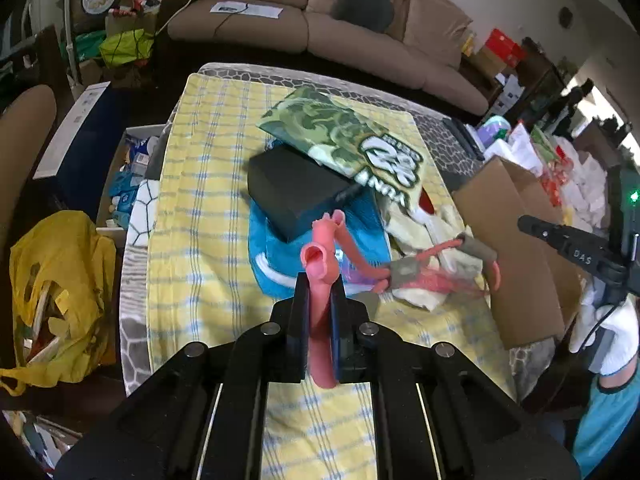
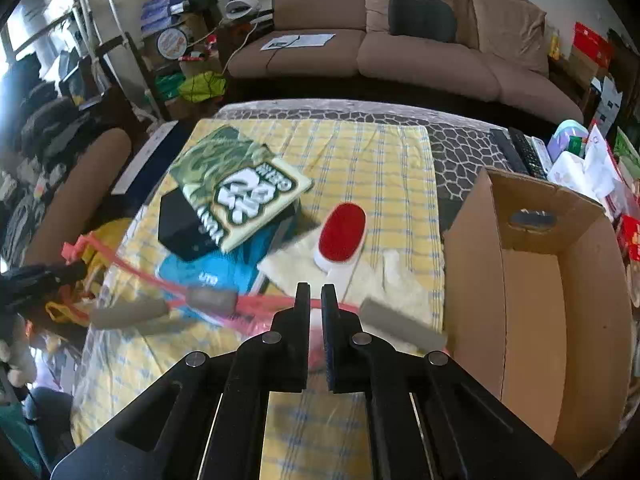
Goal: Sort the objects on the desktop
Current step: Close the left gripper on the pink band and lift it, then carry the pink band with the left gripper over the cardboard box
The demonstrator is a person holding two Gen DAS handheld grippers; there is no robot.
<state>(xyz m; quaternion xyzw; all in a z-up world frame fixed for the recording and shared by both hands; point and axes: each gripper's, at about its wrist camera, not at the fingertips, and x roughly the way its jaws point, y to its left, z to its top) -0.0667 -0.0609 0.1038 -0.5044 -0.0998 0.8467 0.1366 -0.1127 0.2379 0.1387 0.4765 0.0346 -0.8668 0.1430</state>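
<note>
left gripper (image 1: 319, 300): clamped on one pink tube bundle (image 1: 324, 256) above the table (image 1: 192, 184) | right gripper (image 2: 316, 300): jaws together, seemingly pinching its blurred pink cord | grey foam handles (image 2: 210, 299): three | cardboard box (image 2: 532, 280): one | red brush (image 2: 342, 232): one

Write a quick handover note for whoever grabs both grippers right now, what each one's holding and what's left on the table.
Left gripper: shut on the pink tubing of the resistance band.
Right gripper: shut on the same band's tubing; the band hangs between both, grey foam handles dangling off the table.
Cardboard box: at the right, looks empty.
Still on the yellow cloth: camo pouch atop black box, blue bag, red brush.
Done: nothing boxed. Left: everything, band probably first.
</note>
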